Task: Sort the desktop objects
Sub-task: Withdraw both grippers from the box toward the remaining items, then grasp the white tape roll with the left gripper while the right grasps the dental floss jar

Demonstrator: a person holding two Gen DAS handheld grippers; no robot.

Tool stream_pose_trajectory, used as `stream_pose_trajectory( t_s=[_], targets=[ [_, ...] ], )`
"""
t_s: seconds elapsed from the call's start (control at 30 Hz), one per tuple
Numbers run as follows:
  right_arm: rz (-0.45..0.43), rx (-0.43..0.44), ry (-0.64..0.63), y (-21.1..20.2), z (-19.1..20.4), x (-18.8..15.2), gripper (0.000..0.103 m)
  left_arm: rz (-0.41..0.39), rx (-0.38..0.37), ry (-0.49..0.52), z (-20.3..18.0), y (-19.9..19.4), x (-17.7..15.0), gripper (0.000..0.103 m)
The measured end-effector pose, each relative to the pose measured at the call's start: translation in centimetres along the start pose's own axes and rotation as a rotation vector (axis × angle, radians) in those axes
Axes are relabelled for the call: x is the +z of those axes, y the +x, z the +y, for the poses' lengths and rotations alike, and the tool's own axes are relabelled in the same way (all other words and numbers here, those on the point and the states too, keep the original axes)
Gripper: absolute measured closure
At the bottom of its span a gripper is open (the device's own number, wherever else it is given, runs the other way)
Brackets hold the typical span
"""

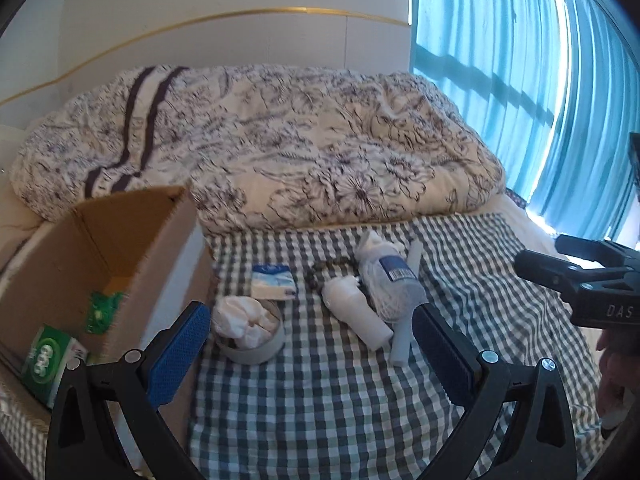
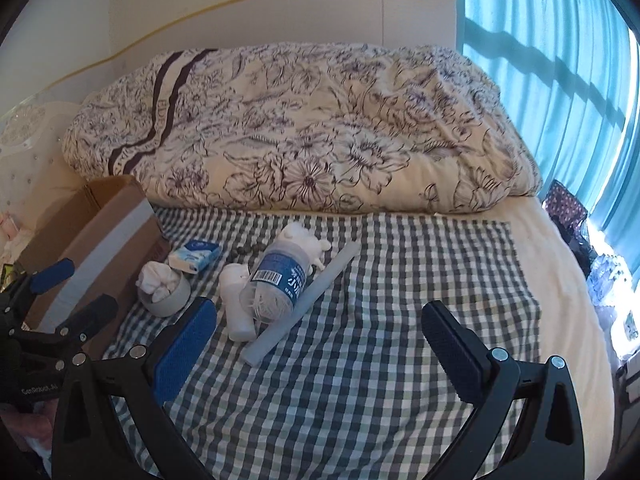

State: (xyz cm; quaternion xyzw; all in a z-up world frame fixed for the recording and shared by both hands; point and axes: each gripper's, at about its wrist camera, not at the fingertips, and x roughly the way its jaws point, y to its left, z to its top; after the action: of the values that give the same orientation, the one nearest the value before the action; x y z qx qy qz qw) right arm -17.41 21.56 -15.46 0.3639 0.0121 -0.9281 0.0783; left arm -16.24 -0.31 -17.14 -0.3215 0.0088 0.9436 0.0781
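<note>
Tongs [image 1: 312, 332] agape; green packs [image 1: 50, 362] in carton [image 1: 132, 240].

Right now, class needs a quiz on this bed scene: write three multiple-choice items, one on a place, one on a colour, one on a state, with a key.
1. Where does the cardboard box stand?
A. left of the items
B. right of them
C. on the duvet

2. What colour are the curtains?
A. red
B. blue
C. yellow

3. How is the clear jar?
A. upright
B. in the box
C. lying down

Key: 1 A, the box sits at the checked cloth's left edge; 2 B, both views show blue; 3 C, it lies on its side.
</note>
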Motion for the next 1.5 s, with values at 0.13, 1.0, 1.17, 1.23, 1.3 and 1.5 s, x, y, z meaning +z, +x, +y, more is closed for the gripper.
stream_pose_trajectory(
  t_s=[0.13, 1.0, 1.17, 1.23, 1.3, 1.5],
  targets=[
    [0.037, 0.015, -0.015, 3.0, 0.4, 0.0, 0.0, 0.041, 0.053, -0.004, 0.8, 3.0, -0.7, 0.0],
    [0.128, 0.078, -0.023, 13.8, 3.3, 0.8, 0.029, 0.172, 0.127, -0.059, 5.0, 13.0, -2.8, 0.099],
    [0.165, 0.064, -0.035, 15.5, 4.0, 0.9, 0.029, 0.162, 0.105, -0.049, 4.8, 12.8, -2.7, 0.102],
    [0.174, 0.058, -0.036, 15.9, 4.2, 0.7, 0.029, 0.157, 0.108, -0.052, 4.8, 12.7, -2.5, 0.102],
    [0.178, 0.055, -0.04, 16.2, 4.4, 0.7, 0.029, 0.152, 0.106, -0.061, 4.9, 12.6, -2.2, 0.102],
    [0.174, 0.079, -0.022, 16.2, 4.5, 0.4, 0.037, 0.128, 0.138, -0.057, 5.0, 11.5, -2.0, 0.102]
  ],
)
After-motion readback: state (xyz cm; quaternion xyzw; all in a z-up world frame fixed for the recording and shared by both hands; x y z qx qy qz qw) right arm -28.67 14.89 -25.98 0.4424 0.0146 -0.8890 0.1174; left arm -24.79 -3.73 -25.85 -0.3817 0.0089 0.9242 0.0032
